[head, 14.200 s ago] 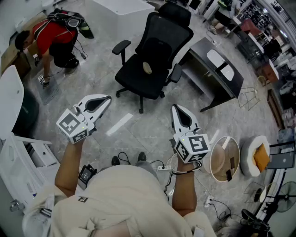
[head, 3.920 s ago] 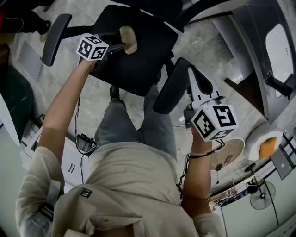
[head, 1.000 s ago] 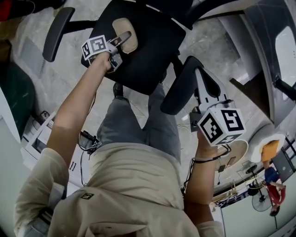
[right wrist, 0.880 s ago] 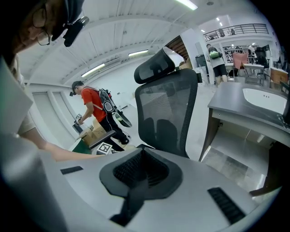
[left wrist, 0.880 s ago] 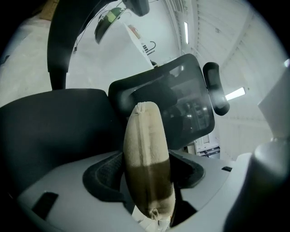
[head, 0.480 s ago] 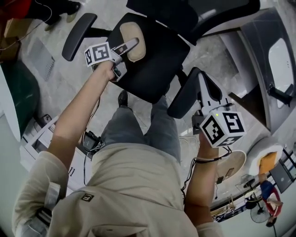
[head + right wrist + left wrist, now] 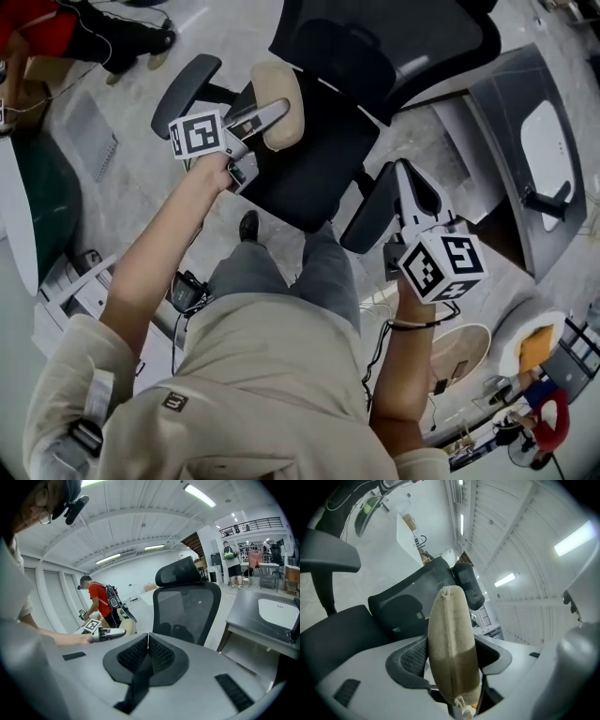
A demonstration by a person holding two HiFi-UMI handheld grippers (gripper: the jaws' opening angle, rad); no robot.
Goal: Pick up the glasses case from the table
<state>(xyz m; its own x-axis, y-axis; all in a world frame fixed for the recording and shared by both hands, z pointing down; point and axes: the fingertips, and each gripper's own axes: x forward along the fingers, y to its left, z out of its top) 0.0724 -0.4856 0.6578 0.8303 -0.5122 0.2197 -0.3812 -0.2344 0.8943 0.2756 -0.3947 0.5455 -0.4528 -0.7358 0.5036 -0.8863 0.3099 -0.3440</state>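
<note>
The glasses case (image 7: 279,105) is a beige soft oval pouch. My left gripper (image 7: 270,112) is shut on it and holds it in the air above the seat of a black office chair (image 7: 323,159). In the left gripper view the case (image 7: 452,639) stands on end between the two pads and sticks out well past them. My right gripper (image 7: 406,173) hangs lower, beside the chair's right armrest (image 7: 367,211), shut with nothing in it; its pads (image 7: 148,639) meet. From the right gripper view I also see the left gripper (image 7: 110,632) with the case (image 7: 127,626).
A grey desk (image 7: 525,141) stands to the right of the chair. A person in a red top (image 7: 97,599) bends over at the far left. White furniture (image 7: 19,216) stands on the left, round white objects (image 7: 469,352) lie on the floor at lower right.
The left gripper has risen with the case, lifting it off the chair seat. The right gripper has also come up a little.
</note>
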